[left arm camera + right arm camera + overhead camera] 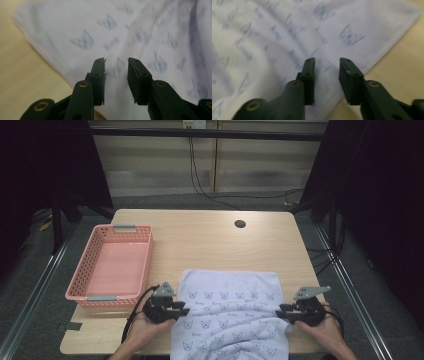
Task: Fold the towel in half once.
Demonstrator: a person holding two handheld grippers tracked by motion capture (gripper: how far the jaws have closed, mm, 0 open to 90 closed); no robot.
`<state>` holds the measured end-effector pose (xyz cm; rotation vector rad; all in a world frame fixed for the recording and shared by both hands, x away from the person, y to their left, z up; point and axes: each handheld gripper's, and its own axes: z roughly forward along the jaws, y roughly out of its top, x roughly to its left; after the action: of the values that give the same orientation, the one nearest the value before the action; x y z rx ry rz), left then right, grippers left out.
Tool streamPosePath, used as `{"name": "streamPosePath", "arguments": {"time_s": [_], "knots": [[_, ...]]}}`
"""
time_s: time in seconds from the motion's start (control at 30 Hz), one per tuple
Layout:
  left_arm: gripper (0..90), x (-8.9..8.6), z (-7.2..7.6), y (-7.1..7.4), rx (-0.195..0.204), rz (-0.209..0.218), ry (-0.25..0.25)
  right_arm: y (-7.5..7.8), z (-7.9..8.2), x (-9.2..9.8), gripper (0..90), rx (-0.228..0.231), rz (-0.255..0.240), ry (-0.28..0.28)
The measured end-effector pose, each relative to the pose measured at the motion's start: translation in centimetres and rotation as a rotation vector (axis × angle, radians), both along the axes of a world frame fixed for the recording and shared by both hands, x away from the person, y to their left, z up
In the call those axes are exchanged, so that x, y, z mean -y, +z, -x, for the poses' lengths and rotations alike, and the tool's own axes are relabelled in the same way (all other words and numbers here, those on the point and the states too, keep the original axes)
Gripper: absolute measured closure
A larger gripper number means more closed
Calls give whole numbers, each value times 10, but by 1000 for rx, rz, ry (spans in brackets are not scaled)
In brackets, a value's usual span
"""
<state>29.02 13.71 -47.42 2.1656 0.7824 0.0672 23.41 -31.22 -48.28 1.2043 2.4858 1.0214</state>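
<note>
At the near edge of the desk [210,240] a white towel [230,312] printed with small blue cat-face marks lies spread, its near part hanging over that edge between the person's forearms; its far edge runs straight across the desk from left to right, so the long axis appears to lie toward and away from the person; the left gripper [176,309] sits at the towel's left edge and the right gripper [285,312] at its right edge, each about level with the other, so neither hand is nearer; in the left gripper view the left gripper [116,72] stands with its jaws apart above the cloth, nothing pinched between them; in the right gripper view the right gripper [326,72] is likewise released, jaws parted just inside the towel's hemmed border; judged from this, the coming move turns on each tool closing on the side edge directly beneath it; a pink basket [87,270] stands at the desk's left edge, well apart from the cloth; small lettering sits between the printed marks, too blurred to read; no brand or label legible.
</note>
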Motion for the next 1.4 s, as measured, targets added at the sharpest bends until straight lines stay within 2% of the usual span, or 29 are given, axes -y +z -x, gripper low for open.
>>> {"name": "streamPosePath", "arguments": {"time_s": [0.1,0.13,0.17,0.23,0.27,0.3,0.33,0.4,0.43,0.5,0.57,0.63,0.73,0.77,0.8,0.87,0.93,1.0,1.07,1.17,1.23,1.33,1.37,1.4], "knots": [[625,9,-27,-1,10,14,41,6,-32,9,561,51,-24,-53],[613,12,-34,-3,25,7,64,6,-45,11,536,57,-27,-77],[606,14,-41,-5,11,11,65,5,-57,12,517,63,-19,-91],[592,17,-51,-9,28,13,85,0,-80,13,494,59,-10,-115],[582,17,-57,-12,6,27,96,-2,-89,12,470,57,-10,-124],[573,18,-60,-13,3,14,108,-4,-99,11,461,58,-15,-121],[562,18,-62,-15,14,-17,117,-5,-103,11,458,56,-9,-126],[547,19,-66,-18,8,-18,119,-8,-111,9,451,48,-15,-126],[523,20,-66,-18,11,-25,139,-10,-113,8,449,49,-17,-120],[486,19,-67,-19,8,-10,137,-14,-114,6,450,38,-38,-104],[463,19,-67,-20,16,-18,154,-15,-112,5,451,32,-8,-101],[448,17,-68,-21,0,-2,162,-17,-109,3,451,33,-13,-94],[417,13,-72,-22,-6,6,190,-19,-106,-1,486,52,13,-80],[410,12,-72,-23,-11,17,187,-19,-105,-2,533,52,15,-75],[410,11,-73,-23,-3,4,194,-18,-104,-2,576,48,21,-78],[410,7,-75,-24,-24,29,204,-19,-103,-1,670,51,6,-77],[410,6,-76,-25,-17,21,208,-18,-102,-1,772,36,-7,-75],[409,6,-77,-26,-23,15,214,-19,-101,-1,825,33,-19,-69],[408,7,-78,-27,-13,-30,208,-19,-101,-1,866,32,-27,-58],[405,7,-79,-28,-16,-12,218,-20,-100,0,881,19,-41,-72],[447,8,-82,-28,-17,-10,201,-20,-100,1,889,16,-56,-67],[627,11,-83,-30,18,-22,184,-20,-101,2,890,-4,-81,-70],[669,11,-84,-30,9,-21,182,-20,-101,2,890,-8,-88,-71],[752,10,-85,-30,-15,-6,164,-20,-102,3,891,-14,-96,-72]]}}
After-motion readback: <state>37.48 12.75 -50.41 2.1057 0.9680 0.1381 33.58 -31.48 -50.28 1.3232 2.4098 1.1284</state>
